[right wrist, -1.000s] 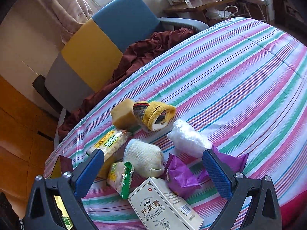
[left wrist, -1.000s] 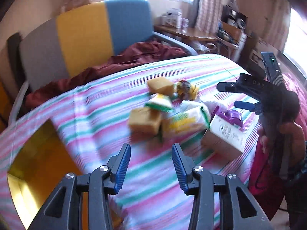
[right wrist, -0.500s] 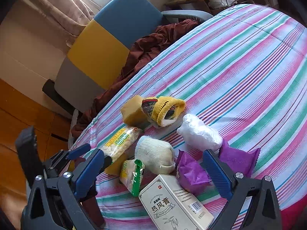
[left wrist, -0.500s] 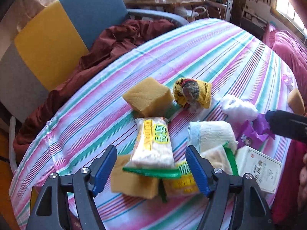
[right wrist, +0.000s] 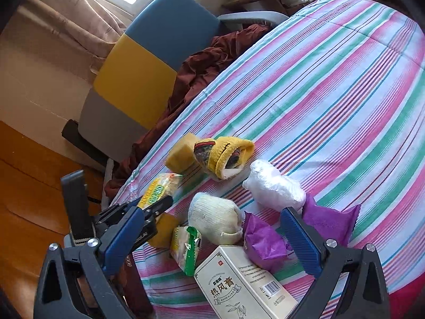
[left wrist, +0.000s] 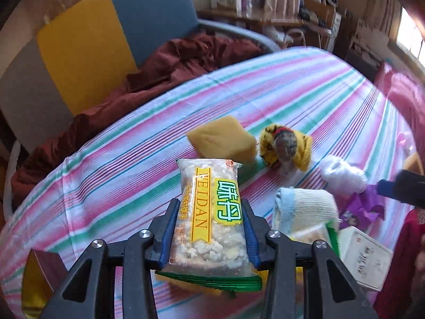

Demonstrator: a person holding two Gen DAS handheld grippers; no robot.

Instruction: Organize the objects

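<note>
Left tool (left wrist: 208,232) clenched on snack packet (left wrist: 209,212); yellow sponge (left wrist: 221,139), rolled socks (left wrist: 305,210) close beside; right tool (right wrist: 212,236) released.

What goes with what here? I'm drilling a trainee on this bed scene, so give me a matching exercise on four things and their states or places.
Things:
1. snack packet
2. right gripper
3. white box
4. yellow knit sock

States or places:
A. open, holding nothing
B. beside the far sponge
C. between the left gripper's fingers
D. nearest the right wrist camera

Pairs: 1-C, 2-A, 3-D, 4-B
</note>
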